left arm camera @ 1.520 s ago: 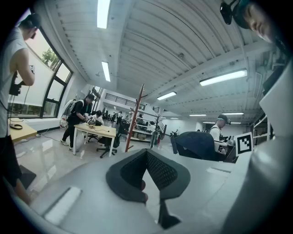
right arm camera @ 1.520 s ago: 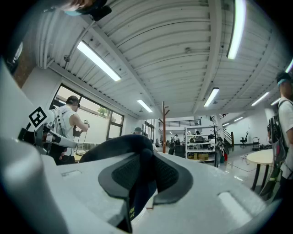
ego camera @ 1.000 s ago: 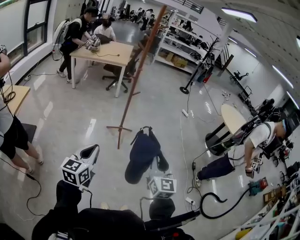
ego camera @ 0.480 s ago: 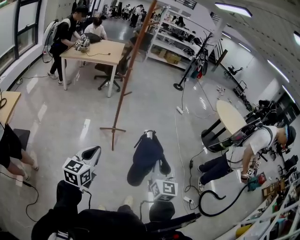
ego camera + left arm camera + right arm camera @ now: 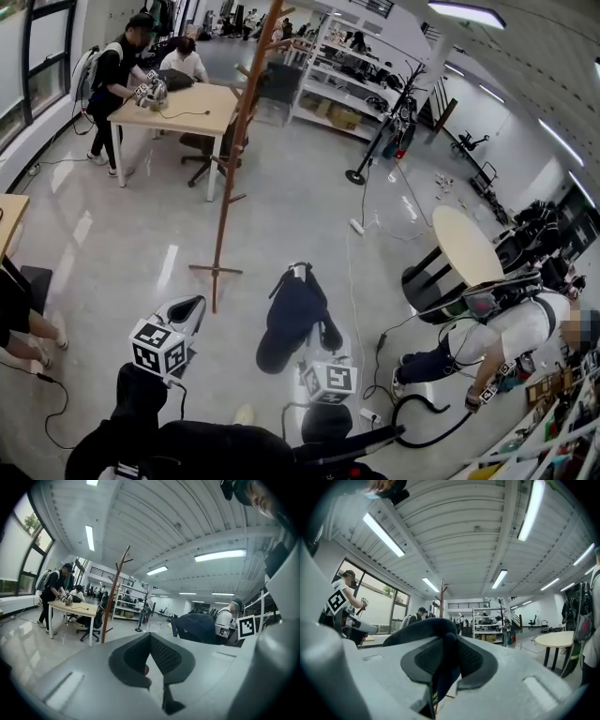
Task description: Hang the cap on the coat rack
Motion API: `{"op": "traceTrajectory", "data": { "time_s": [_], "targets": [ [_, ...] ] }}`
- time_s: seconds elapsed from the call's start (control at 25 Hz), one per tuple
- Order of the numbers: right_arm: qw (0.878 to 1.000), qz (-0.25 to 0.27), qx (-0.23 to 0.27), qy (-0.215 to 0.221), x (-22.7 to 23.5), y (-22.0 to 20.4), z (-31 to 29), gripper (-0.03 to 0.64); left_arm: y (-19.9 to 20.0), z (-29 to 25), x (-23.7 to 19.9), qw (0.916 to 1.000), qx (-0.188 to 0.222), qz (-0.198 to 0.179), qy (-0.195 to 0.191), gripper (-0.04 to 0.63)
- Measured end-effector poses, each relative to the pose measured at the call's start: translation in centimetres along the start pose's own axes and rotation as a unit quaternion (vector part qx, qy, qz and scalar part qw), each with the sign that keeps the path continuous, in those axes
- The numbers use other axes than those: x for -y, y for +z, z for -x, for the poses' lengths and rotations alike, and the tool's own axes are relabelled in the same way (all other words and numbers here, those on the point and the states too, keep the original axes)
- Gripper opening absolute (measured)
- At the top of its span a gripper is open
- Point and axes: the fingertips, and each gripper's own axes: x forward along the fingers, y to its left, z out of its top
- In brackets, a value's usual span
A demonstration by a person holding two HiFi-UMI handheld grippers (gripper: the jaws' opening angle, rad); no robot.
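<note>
A dark navy cap [image 5: 292,311] hangs in front of me above the floor, with my right gripper [image 5: 315,343] shut on its edge. In the right gripper view the cap's cloth [image 5: 426,627] is pinched between the two pads of that gripper [image 5: 446,657]. My left gripper [image 5: 187,307] is held to the left of the cap, apart from it, its pads meeting at the tips around nothing [image 5: 150,641]. The cap [image 5: 197,627] shows to its right. The wooden coat rack [image 5: 234,150] stands ahead and to the left, its pegs high up [image 5: 123,562].
Behind the rack, people work at a wooden table [image 5: 178,105]. A round table [image 5: 466,246] and a crouching person [image 5: 497,337] are on the right, with a black hose [image 5: 422,412] on the floor. Shelves [image 5: 347,84] and a black stand [image 5: 361,173] are further back.
The view has moved forward, and the coat rack now lies nearer and further left in the picture. The cap stays in my right gripper. The crouching person at right has shifted.
</note>
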Motion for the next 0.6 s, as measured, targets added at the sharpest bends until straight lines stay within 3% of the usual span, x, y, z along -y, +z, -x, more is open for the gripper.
{"op": "traceTrajectory", "data": {
  "time_s": [0.6],
  "targets": [
    [0.998,-0.012,0.003,0.065,8.9,-1.7,-4.4,0.077,-0.1,-8.3,3.6,0.9985,0.000,-0.003,0.054,0.000]
  ]
}}
